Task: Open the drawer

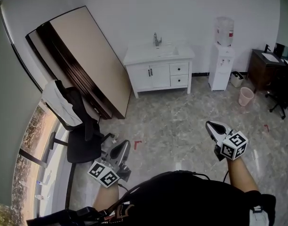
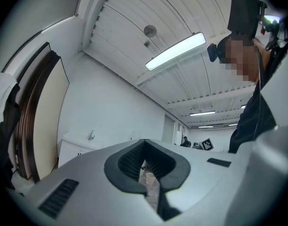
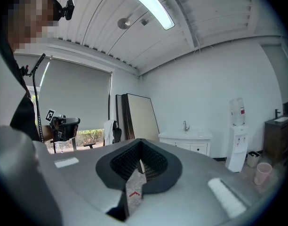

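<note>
Head view: a white vanity cabinet [image 1: 158, 74] stands against the far wall, well apart from both grippers.
Drawers: two are stacked at the cabinet's right end, the upper drawer [image 1: 179, 68] just under the countertop edge and the lower drawer [image 1: 179, 80] beneath it. Both look closed.
Left gripper [image 1: 124, 146]: jaws together, nothing between them.
Right gripper [image 1: 211, 125]: jaws together, empty.
Handling: probably a stiff, light box on runners. What looks like a small knob at the front centre seems the place to grip, pulling straight out.
</note>
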The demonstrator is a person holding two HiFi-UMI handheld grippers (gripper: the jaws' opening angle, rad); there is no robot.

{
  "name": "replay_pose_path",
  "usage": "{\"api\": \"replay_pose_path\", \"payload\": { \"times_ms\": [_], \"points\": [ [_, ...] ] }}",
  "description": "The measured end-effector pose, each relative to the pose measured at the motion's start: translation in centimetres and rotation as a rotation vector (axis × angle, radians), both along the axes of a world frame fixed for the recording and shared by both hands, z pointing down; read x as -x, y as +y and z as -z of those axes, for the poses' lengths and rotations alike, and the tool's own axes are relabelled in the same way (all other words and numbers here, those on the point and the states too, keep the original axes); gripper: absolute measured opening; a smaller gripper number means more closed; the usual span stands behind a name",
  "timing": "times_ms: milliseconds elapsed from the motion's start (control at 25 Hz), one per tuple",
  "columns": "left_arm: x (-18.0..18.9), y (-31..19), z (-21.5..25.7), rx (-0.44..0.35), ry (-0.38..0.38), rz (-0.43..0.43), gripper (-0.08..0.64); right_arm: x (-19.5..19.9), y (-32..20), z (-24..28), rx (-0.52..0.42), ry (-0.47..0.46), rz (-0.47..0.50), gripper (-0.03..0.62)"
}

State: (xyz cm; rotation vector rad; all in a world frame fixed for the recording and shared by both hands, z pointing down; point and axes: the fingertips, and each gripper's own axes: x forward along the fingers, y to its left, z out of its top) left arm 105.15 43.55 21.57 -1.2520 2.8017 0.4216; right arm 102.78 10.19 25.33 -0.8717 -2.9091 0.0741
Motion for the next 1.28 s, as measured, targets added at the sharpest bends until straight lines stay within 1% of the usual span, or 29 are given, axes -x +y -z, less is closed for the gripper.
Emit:
{"api": "replay_pose_path", "payload": {
  "times_ms": [120,240,360,520,680,840,1000,1120,1280],
  "points": [
    [1.5,-1.4,-0.1,0.019,0.007,-0.007,-0.006,1.2,-1.4,-0.9,0.020,0.009,-0.009,-0.003],
    [3.5,-2.0,-0.2,0.020,0.005,-0.015,-0.006,2.6,-2.4,-1.7,0.024,0.019,-0.026,-0.003],
    [6.2,-2.5,-0.6,0.008,0.006,-0.027,-0.006,4.4,-3.2,-1.9,0.026,0.028,-0.052,-0.003],
    [10.5,-2.0,-1.4,0.000,0.015,-0.063,-0.005,7.1,-2.6,-1.6,0.010,0.024,-0.093,-0.003],
    [15.3,0.0,-1.2,-0.006,0.027,-0.094,-0.006,10.4,-0.8,-0.4,0.012,0.015,-0.139,-0.003],
    [19.6,2.5,0.0,-0.001,-0.001,-0.128,-0.006,13.8,1.7,0.3,0.006,0.014,-0.170,-0.003],
    [24.0,5.9,0.6,0.001,-0.004,-0.147,-0.006,17.9,5.3,1.0,0.014,0.001,-0.182,-0.003],
    [26.8,8.2,0.7,0.010,-0.009,-0.151,-0.006,20.5,7.4,1.2,0.017,-0.008,-0.191,-0.003],
    [29.2,10.7,0.1,0.020,-0.013,-0.153,-0.006,23.1,9.9,0.3,0.027,-0.013,-0.190,-0.003]
  ]
}}
